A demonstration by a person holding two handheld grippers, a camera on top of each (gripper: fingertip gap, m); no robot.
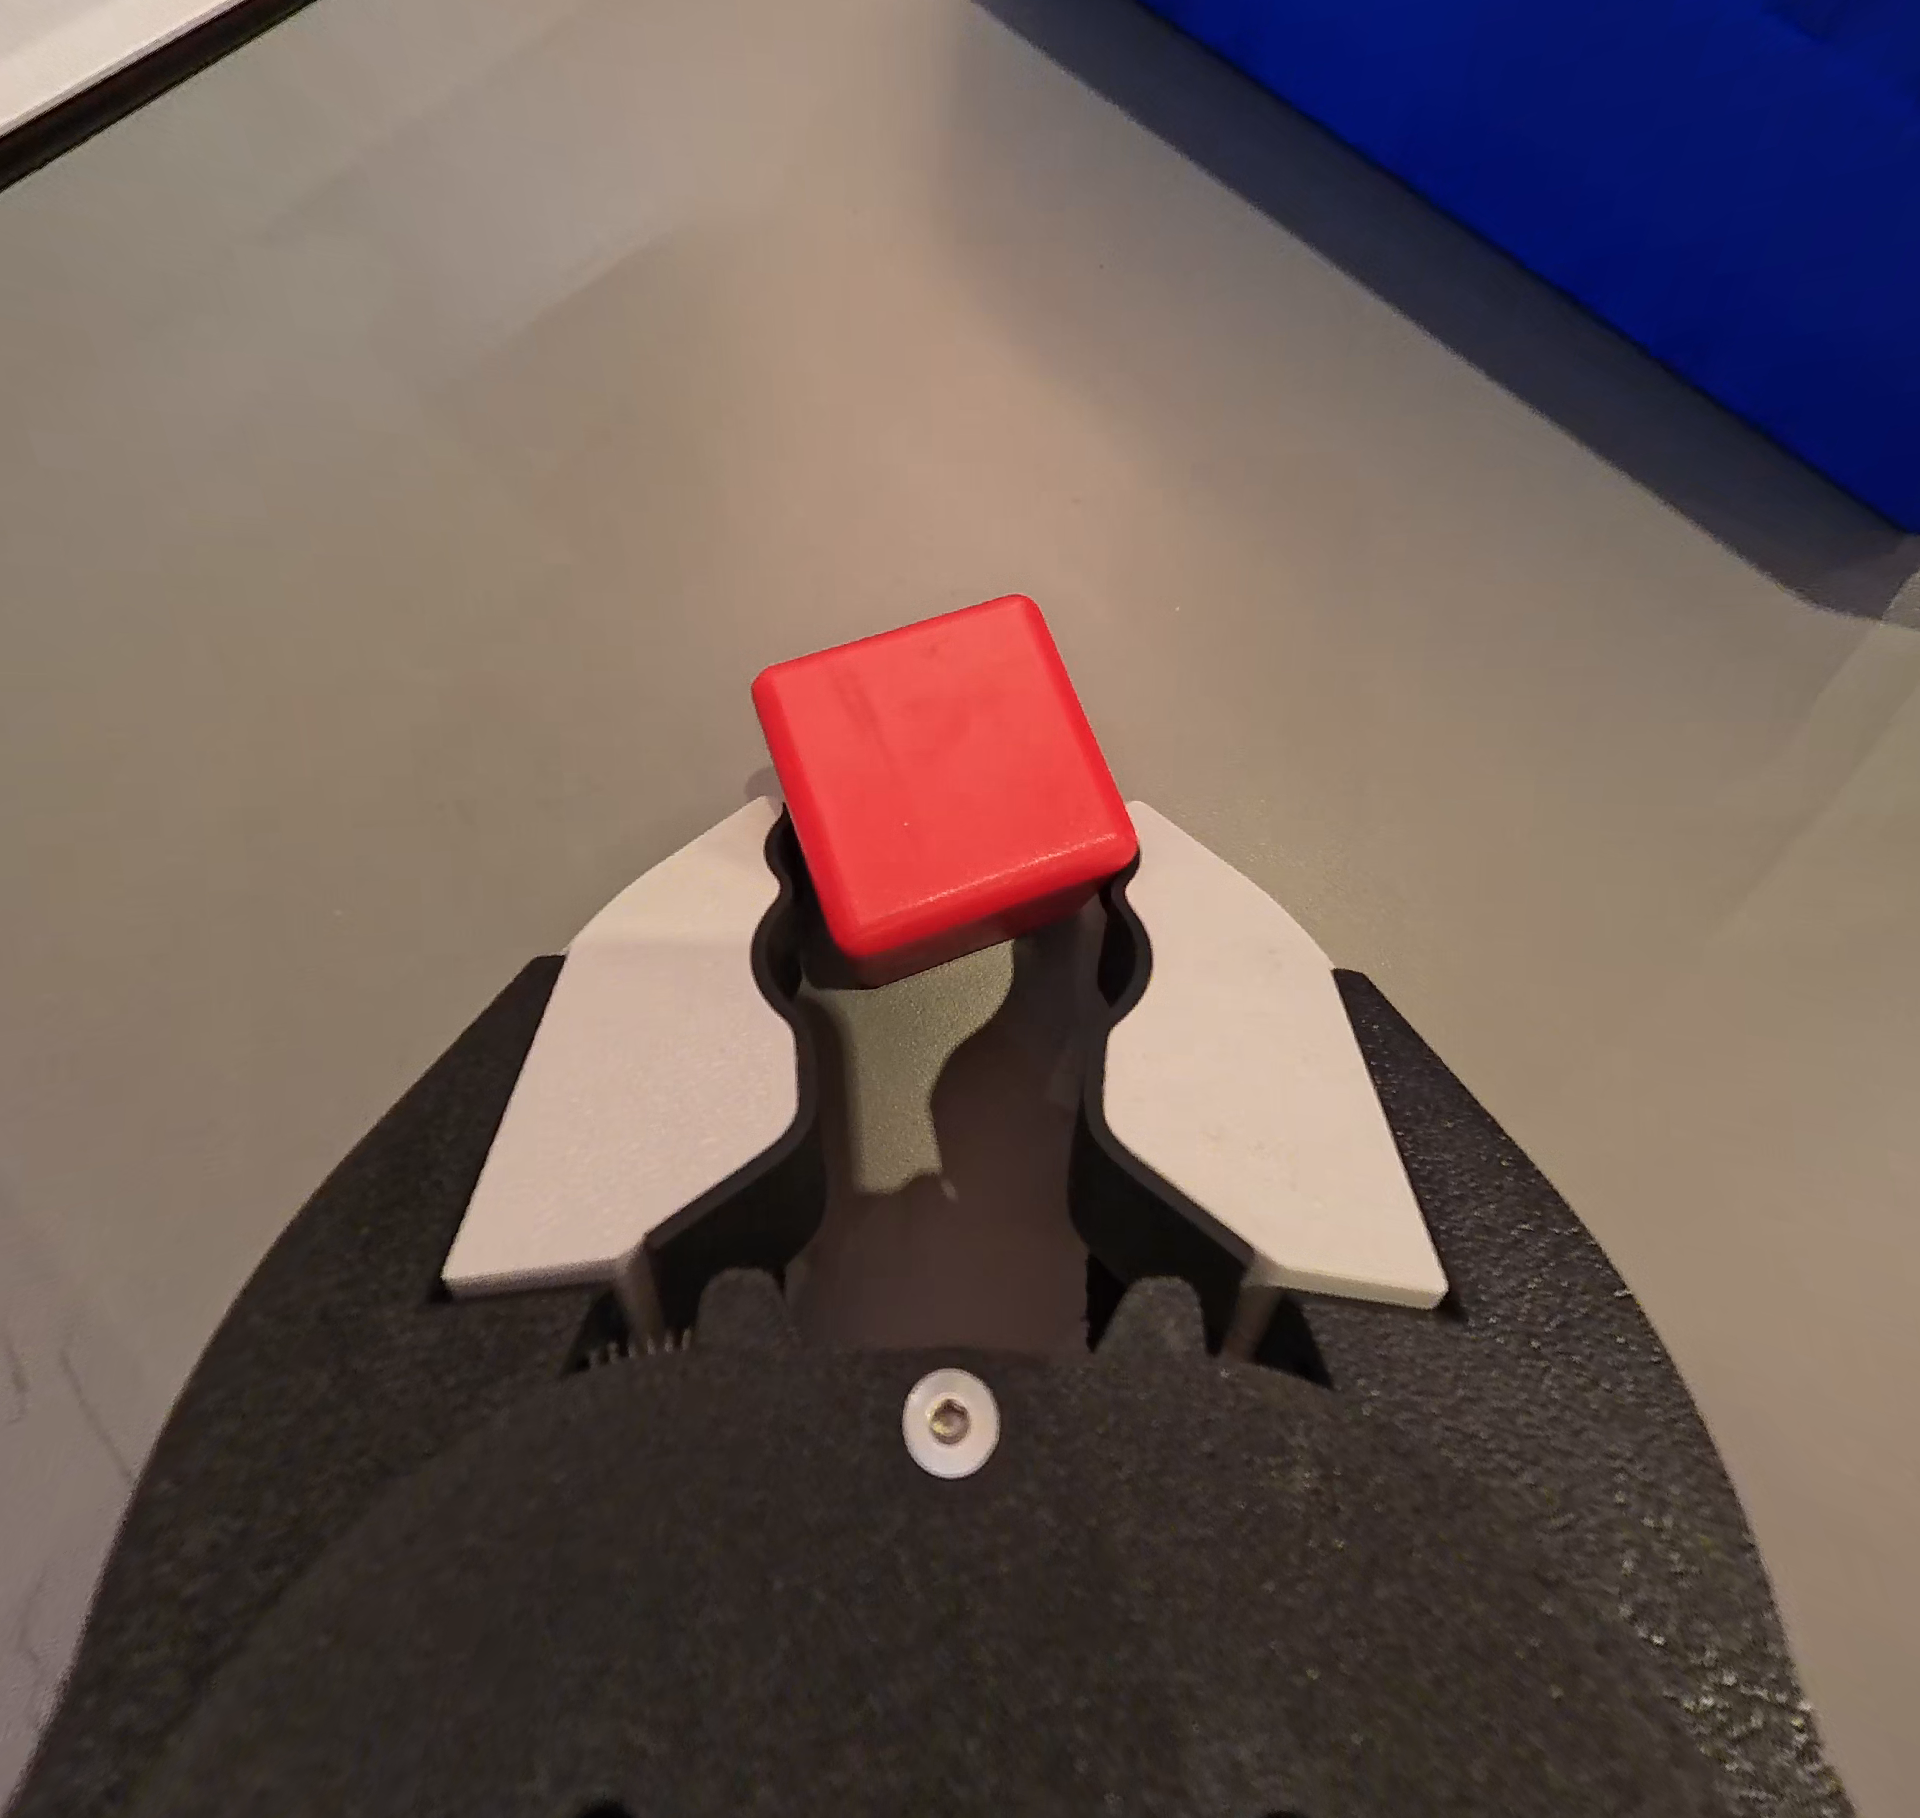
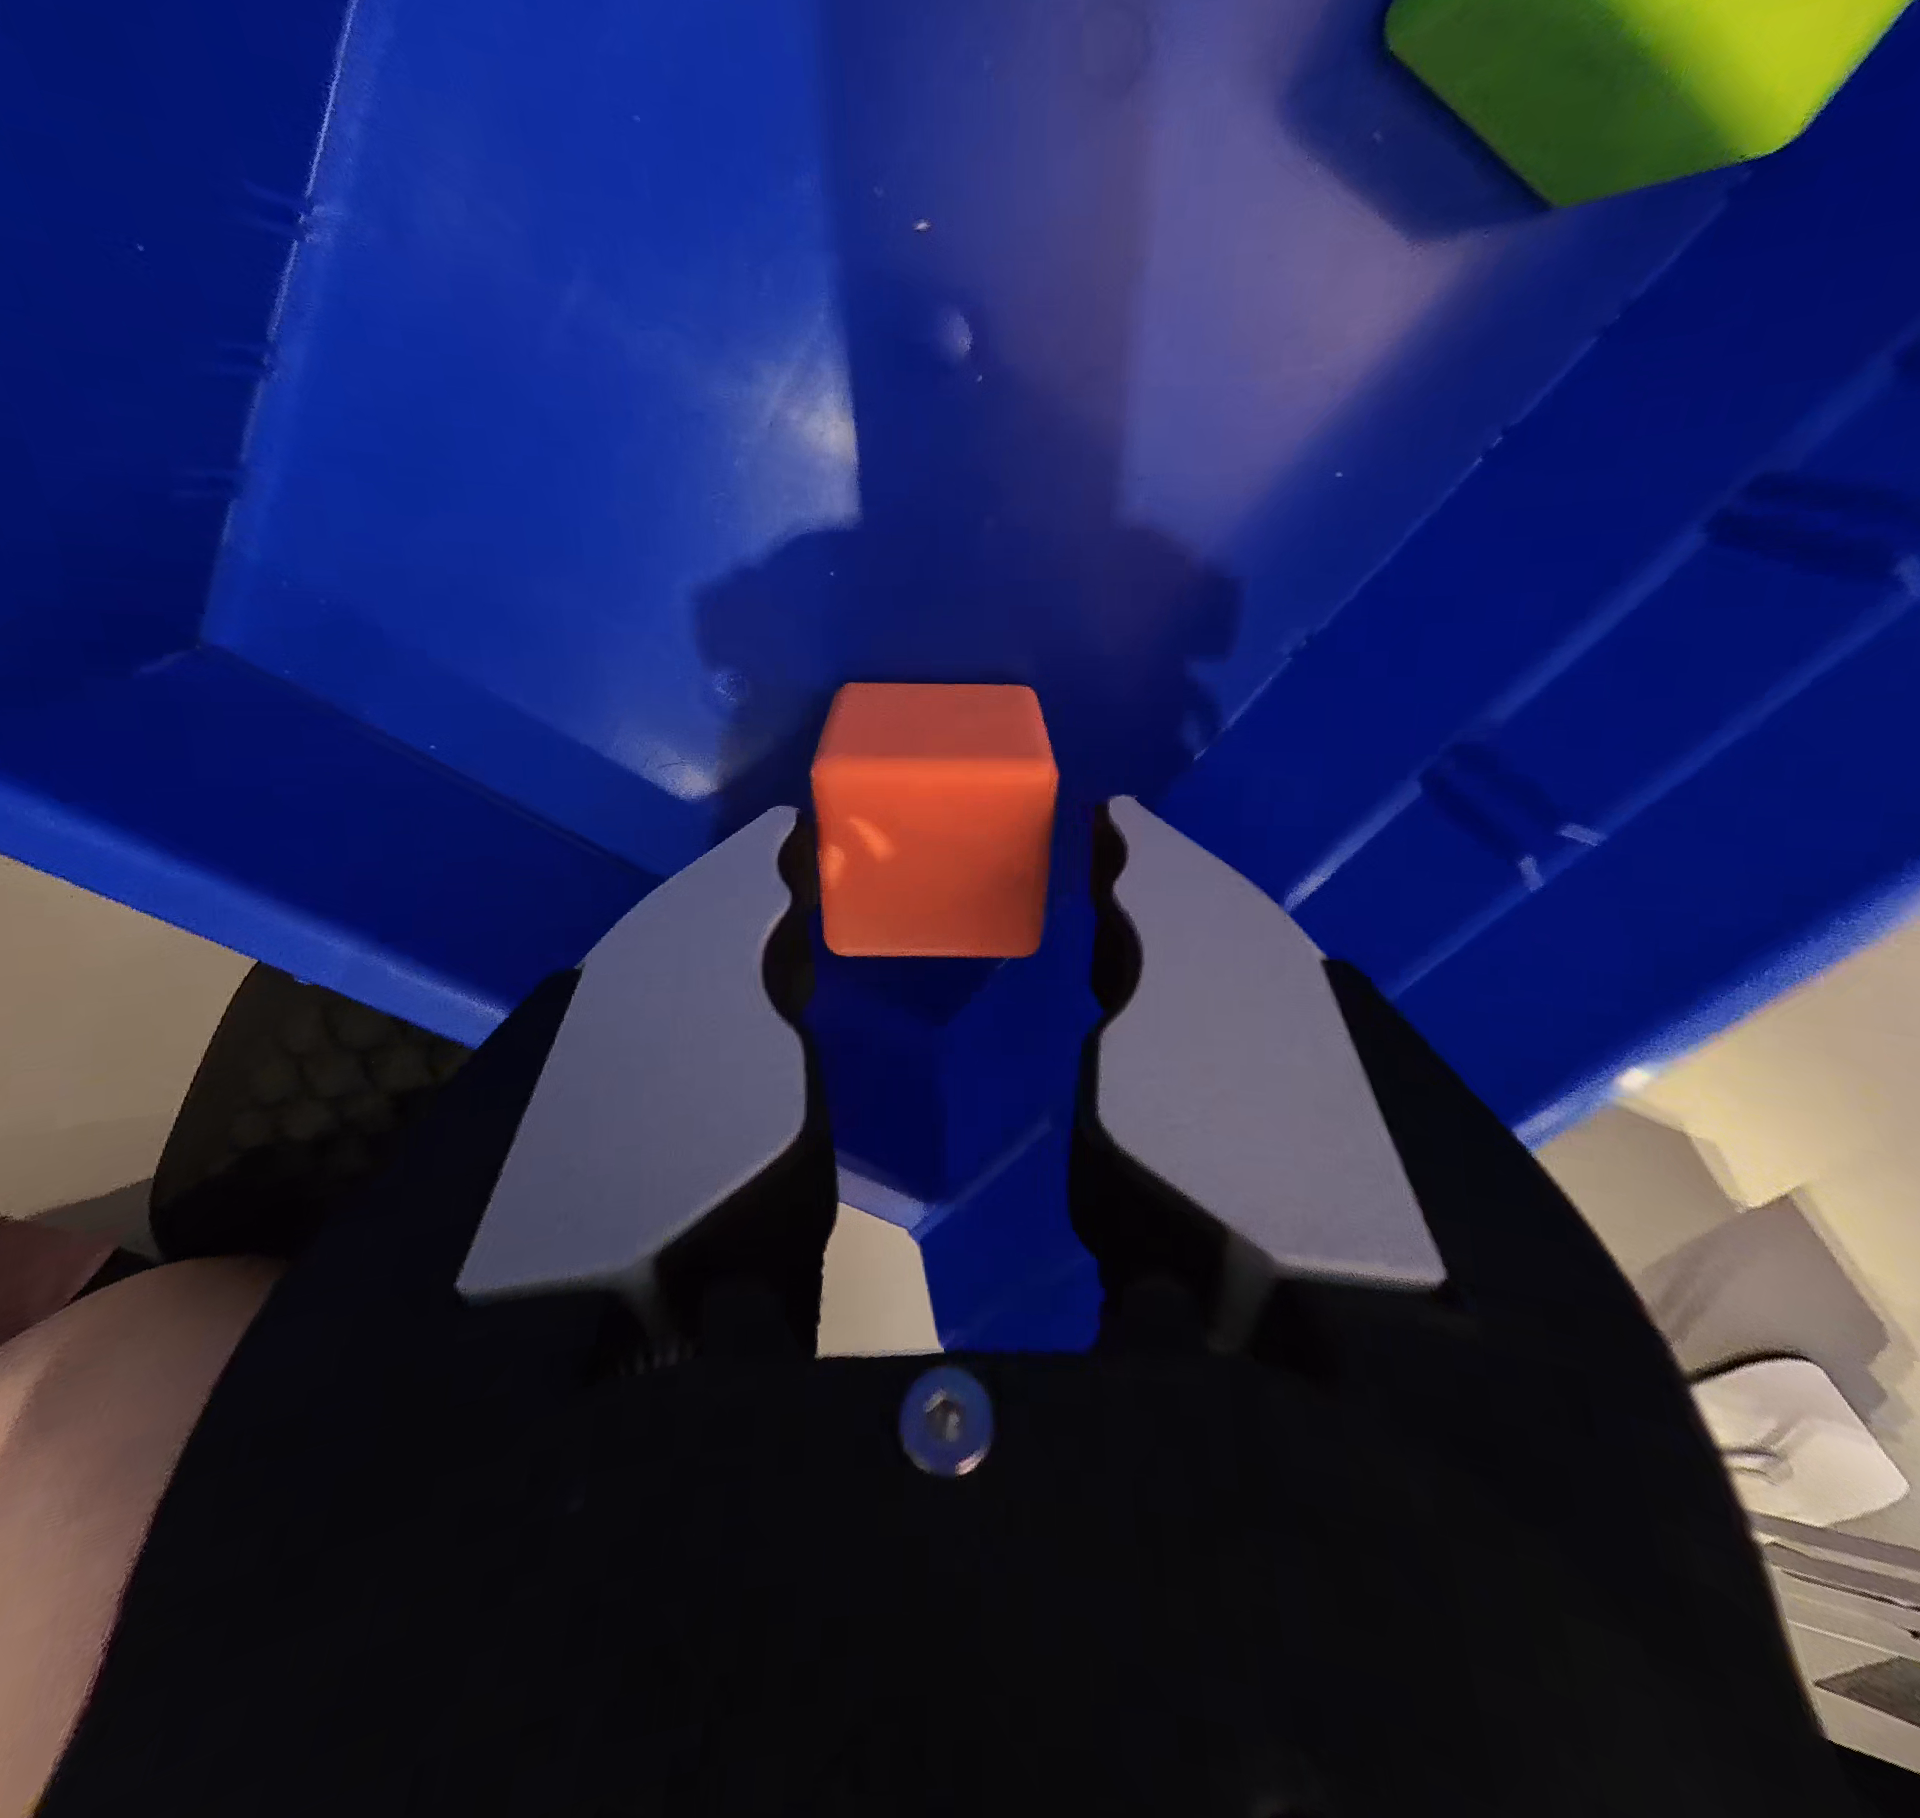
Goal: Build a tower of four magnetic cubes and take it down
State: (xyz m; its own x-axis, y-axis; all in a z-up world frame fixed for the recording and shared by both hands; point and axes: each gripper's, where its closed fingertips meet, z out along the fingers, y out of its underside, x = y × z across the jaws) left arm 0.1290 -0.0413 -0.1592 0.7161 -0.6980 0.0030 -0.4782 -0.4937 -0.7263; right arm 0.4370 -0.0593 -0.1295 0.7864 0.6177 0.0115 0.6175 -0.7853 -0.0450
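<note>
Two cubes, each between tongs: red cube (image 1: 940,786), orange cube (image 2: 930,823).

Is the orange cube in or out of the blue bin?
In. The orange cube sits between the right gripper's fingertips over the blue bin's floor.

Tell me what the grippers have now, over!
Left gripper shut on red cube, over grey table. Right gripper around orange cube in blue bin. Green cube beyond. Nothing blocking.

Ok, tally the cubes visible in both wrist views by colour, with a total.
Glossy red plastic cube, in the left gripper: 1
Orange plastic cube, in the right gripper: 1
Lime-green cube, in the blue plastic bin: 1
Total: 3
</note>
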